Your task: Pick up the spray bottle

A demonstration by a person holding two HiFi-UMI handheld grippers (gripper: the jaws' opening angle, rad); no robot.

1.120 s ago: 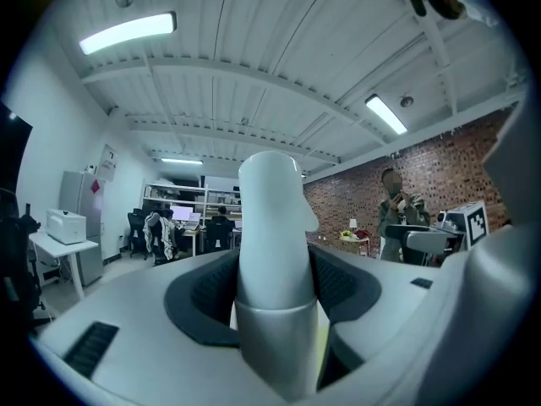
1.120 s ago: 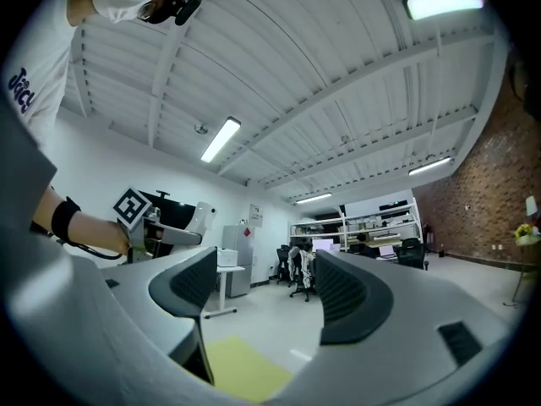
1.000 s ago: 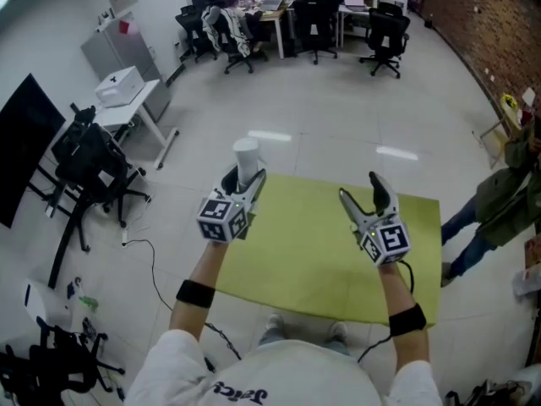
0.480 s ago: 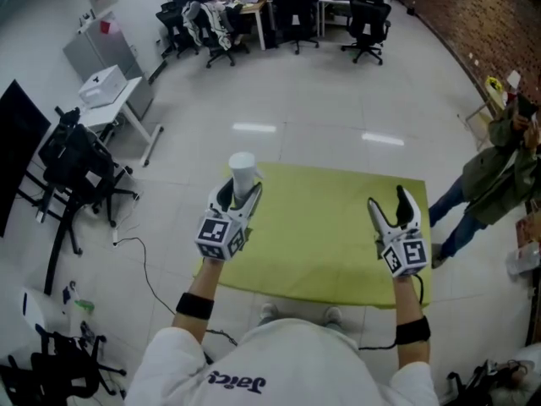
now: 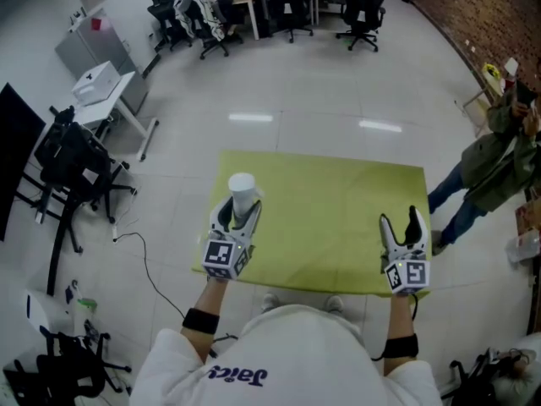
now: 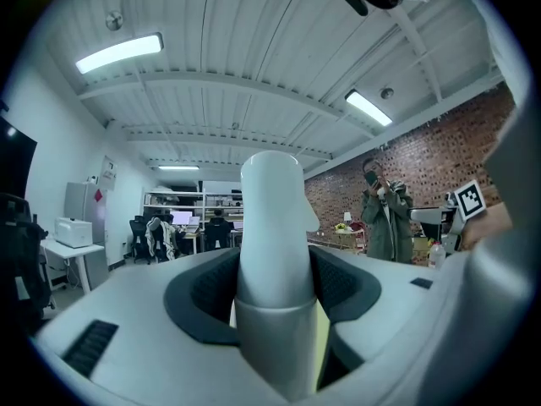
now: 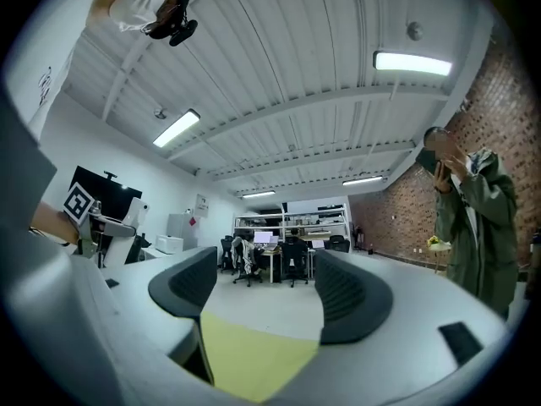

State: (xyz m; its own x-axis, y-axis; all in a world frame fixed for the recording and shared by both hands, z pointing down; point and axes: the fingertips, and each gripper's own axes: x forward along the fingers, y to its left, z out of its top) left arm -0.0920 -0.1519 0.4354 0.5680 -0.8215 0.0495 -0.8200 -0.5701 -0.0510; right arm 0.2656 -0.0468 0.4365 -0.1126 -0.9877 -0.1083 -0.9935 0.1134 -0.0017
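The white spray bottle (image 5: 242,191) stands upright between the jaws of my left gripper (image 5: 238,213), over the left part of the yellow-green table (image 5: 330,201). In the left gripper view the bottle (image 6: 272,227) fills the gap of the left gripper (image 6: 275,293), and both dark pads (image 6: 209,288) press on its sides. My right gripper (image 5: 399,225) hovers near the table's front right corner. It is open and holds nothing. In the right gripper view only the table top (image 7: 245,349) shows between the jaws of the right gripper (image 7: 262,299).
A person in a green jacket (image 5: 494,155) stands just past the table's right side. Office chairs (image 5: 287,7) and desks line the back. A black chair (image 5: 76,155) and a white desk (image 5: 106,87) stand at the left, with a cable (image 5: 144,260) on the floor.
Both grippers have drawn back toward the table's near edge and sunk a little. The right one also swung out to the right. The bottle stays in the left gripper.
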